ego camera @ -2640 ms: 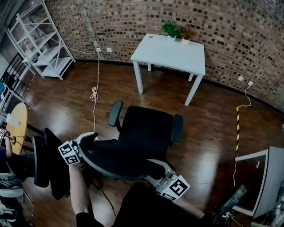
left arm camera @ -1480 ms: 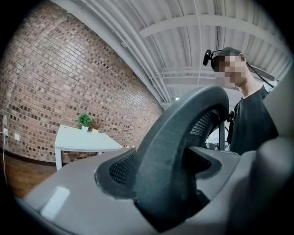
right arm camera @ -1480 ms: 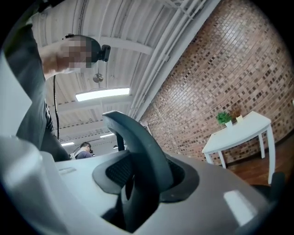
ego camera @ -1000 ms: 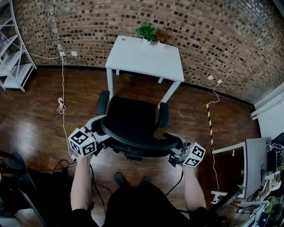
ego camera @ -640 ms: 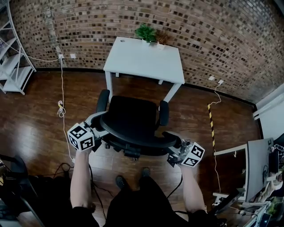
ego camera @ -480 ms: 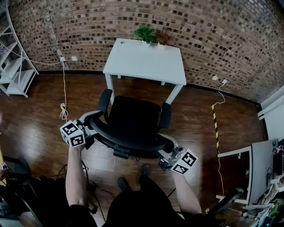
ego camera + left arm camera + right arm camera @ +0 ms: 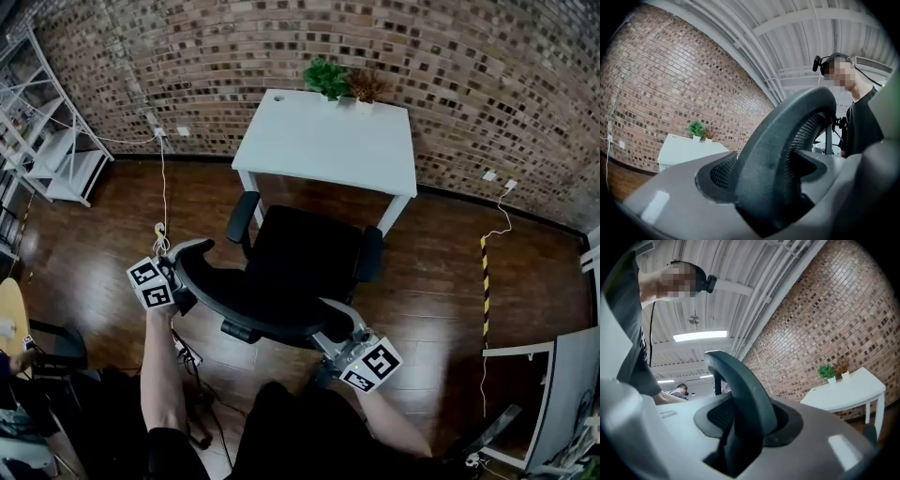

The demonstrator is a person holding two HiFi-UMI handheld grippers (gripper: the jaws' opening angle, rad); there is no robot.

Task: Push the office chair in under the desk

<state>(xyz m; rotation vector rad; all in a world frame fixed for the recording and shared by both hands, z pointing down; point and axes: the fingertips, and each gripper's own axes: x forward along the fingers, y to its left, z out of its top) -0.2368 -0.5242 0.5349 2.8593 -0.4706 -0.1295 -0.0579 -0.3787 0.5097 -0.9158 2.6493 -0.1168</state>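
Brick wall at the back; dark glossy wood floor; white open shelving at the left; strip light on the white ribbed ceiling.

The head view looks steeply down on the black mesh office chair and the white rectangular worktop beyond. Both gripper views sit hard against the chair's backrest, facing the worktop, which all views share.
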